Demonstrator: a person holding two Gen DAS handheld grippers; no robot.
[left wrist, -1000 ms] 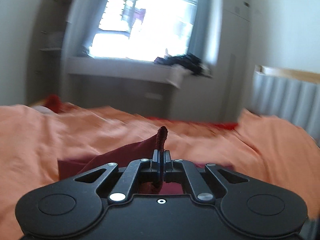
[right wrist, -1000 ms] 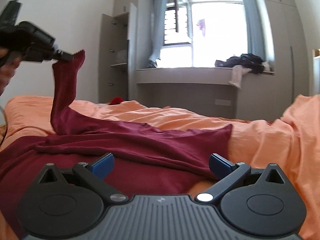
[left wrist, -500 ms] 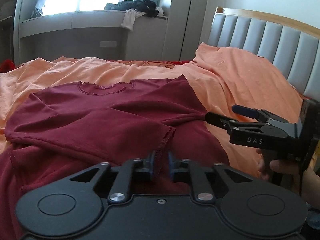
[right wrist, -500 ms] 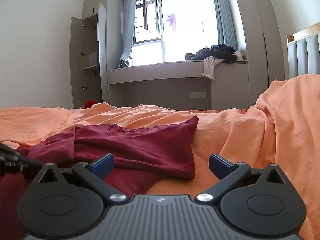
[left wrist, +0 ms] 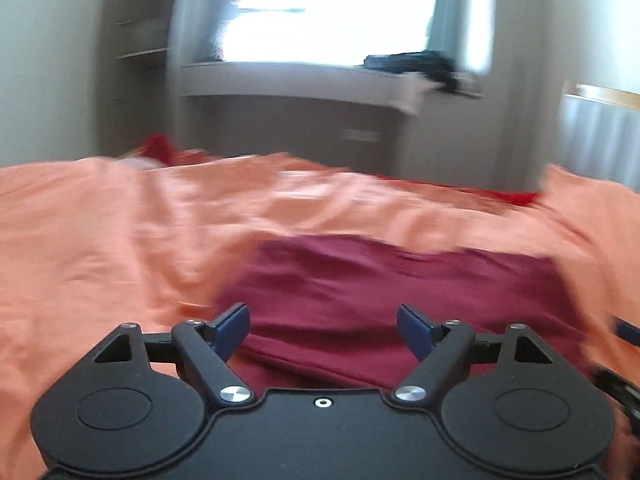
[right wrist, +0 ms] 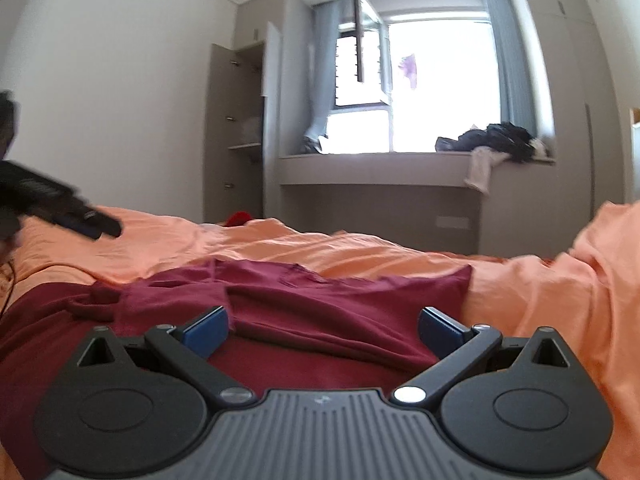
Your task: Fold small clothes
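Spread over an orange bedsheet (right wrist: 360, 256) as a flat folding surface, the maroon shirt (right wrist: 320, 304) lies with one side laid across its body, the left gripper (left wrist: 322, 326), jaws just opened and empty, and right gripper (right wrist: 322, 326), also wide, hovering apparently ready for another fold.

Both wrist views sit low and close behind their own blue-padded fingers, looking across the rumpled orange bedsheet (left wrist: 100, 240) toward the bright window (right wrist: 436, 88). They share the dark red cotton shirt (right wrist: 320, 300) lying just ahead.
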